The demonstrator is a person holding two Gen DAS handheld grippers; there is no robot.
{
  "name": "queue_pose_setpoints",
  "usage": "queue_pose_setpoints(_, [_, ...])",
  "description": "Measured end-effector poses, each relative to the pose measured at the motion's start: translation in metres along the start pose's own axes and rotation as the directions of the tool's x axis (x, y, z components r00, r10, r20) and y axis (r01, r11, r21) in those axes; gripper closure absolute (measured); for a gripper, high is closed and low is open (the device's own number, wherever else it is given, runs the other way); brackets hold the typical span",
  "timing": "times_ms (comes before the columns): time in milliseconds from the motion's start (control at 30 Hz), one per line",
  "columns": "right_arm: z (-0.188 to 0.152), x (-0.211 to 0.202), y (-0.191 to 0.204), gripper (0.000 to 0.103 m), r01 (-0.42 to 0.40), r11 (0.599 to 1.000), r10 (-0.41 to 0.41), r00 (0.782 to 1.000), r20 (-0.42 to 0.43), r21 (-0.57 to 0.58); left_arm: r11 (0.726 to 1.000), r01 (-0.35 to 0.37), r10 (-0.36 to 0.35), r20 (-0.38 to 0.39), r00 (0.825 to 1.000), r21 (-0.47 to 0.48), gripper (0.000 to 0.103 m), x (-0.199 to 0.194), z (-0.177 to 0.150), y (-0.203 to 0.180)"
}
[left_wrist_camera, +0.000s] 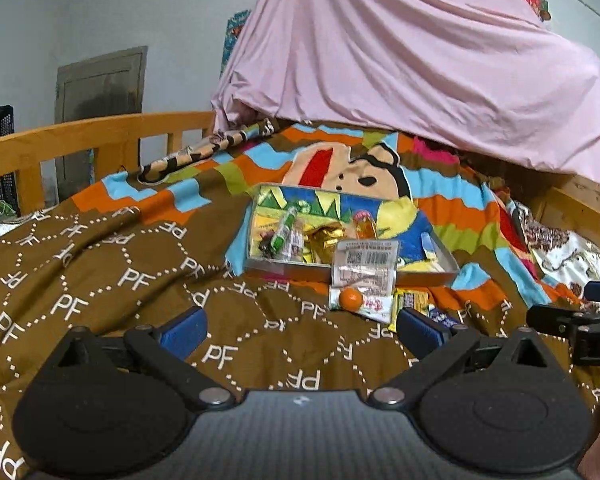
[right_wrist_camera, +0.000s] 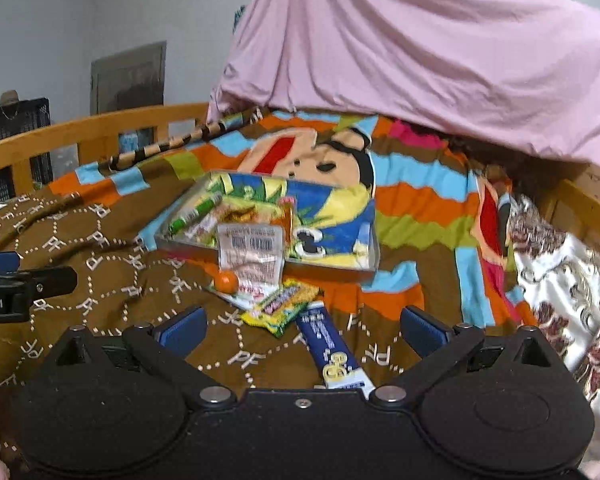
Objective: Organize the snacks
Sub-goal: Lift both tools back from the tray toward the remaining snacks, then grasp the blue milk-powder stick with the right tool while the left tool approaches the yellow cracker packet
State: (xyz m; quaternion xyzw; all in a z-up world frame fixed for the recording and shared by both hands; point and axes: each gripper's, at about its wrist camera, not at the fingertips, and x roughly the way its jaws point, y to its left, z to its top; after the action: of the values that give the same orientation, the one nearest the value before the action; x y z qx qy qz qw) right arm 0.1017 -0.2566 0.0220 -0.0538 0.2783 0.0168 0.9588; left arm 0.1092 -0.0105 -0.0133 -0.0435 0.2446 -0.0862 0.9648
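A clear shallow tray (left_wrist_camera: 440, 278) (right_wrist_camera: 332, 265) lies on the patterned bedspread and holds a green stick pack (left_wrist_camera: 283, 232) (right_wrist_camera: 194, 213), gold-wrapped sweets (left_wrist_camera: 325, 240) and an orange packet (left_wrist_camera: 365, 226). A white barcode packet (left_wrist_camera: 365, 266) (right_wrist_camera: 251, 254) leans over the tray's near rim. In front of it lie an orange ball (left_wrist_camera: 350, 299) (right_wrist_camera: 225, 281), a yellow snack pack (right_wrist_camera: 280, 306) and a blue bar (right_wrist_camera: 330, 350). My left gripper (left_wrist_camera: 300, 330) is open, short of the pile. My right gripper (right_wrist_camera: 302, 326) is open above the blue bar.
A wooden bed rail (left_wrist_camera: 80, 136) runs along the far left. A pink sheet (left_wrist_camera: 420, 64) hangs over the far side. A white patterned cloth (right_wrist_camera: 568, 280) lies at the right. The other gripper's body shows at the edge of each view (left_wrist_camera: 580, 324) (right_wrist_camera: 20, 292).
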Motion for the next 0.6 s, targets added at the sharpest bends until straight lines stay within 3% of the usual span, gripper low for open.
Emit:
queue_pose_setpoints(333, [-0.001, 0.020, 0.004, 0.001, -0.014, 1.000, 0.012, 0.993, -0.114, -0.019, 0.999, -0.013, 0.009, -0.111, 0.994, -0.039, 0.000, 0.017, -0.005, 0.007])
queue_pose_setpoints(600, [0.007, 0.047, -0.008, 0.001, -0.101, 0.993, 0.112, 0.968, -0.224, 0.063, 0.997, 0.061, -0.068, -0.173, 0.983, -0.047, 0.000, 0.041, 0.001, 0.009])
